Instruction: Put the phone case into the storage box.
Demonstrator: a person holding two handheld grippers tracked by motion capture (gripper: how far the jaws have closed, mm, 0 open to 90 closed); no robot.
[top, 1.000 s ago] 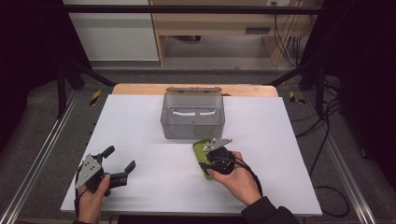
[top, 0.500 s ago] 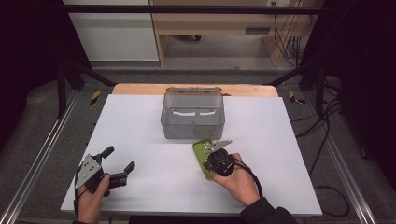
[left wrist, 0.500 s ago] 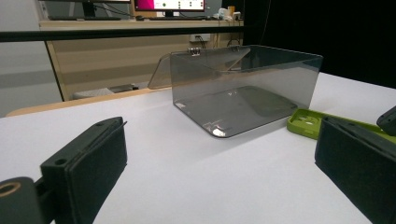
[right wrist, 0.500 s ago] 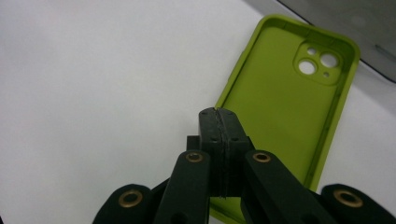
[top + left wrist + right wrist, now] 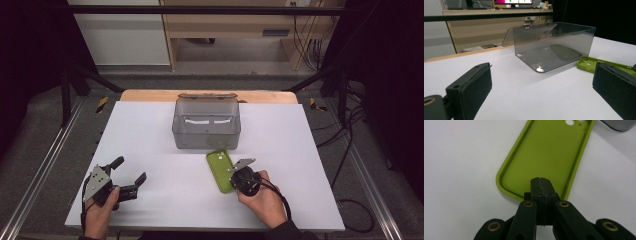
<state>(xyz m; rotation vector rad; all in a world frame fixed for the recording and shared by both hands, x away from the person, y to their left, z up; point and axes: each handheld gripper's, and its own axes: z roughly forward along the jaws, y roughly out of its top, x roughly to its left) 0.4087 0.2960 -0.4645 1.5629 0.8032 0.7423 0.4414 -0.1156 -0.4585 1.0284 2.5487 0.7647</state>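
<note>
- The green phone case [image 5: 546,152] lies open side up on the white desk [image 5: 150,130], just in front of the clear plastic box [image 5: 207,125].
- The right tool [image 5: 541,181] has its 2 jaws pressed together over the case's near end, with nothing visibly between them.
- The left tool [image 5: 131,175] rests wide open and empty, well apart.
- The case looks light, soft and bendy; its thin raised rim is the likely place to pinch, since the flat floor gives no hold.
</note>
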